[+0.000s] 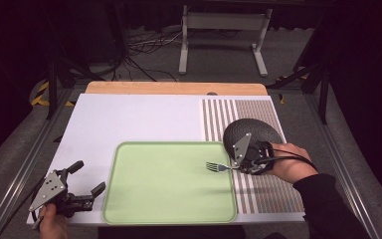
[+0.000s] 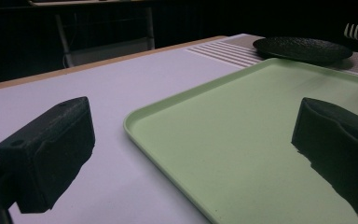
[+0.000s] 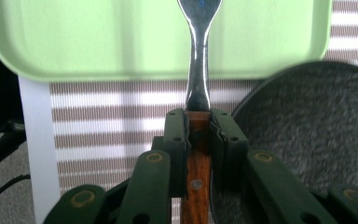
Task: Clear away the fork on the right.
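right gripper point(image 1: 235, 166) clamps the fork point(image 1: 215, 167) by its wooden handle over the green tray point(image 1: 129, 199), left gripper point(image 1: 90, 178) gapes empty

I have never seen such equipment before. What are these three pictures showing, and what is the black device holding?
A person holds a hand-operated gripper in each hand. One picture looks down from above the table; the other two come from cameras riding on each gripper. On the white table lie a green tray, a striped mat and a dark plate. The right gripper is shut on a fork with a wooden handle, its prongs over the tray. The left gripper is open beside the tray, holding nothing.
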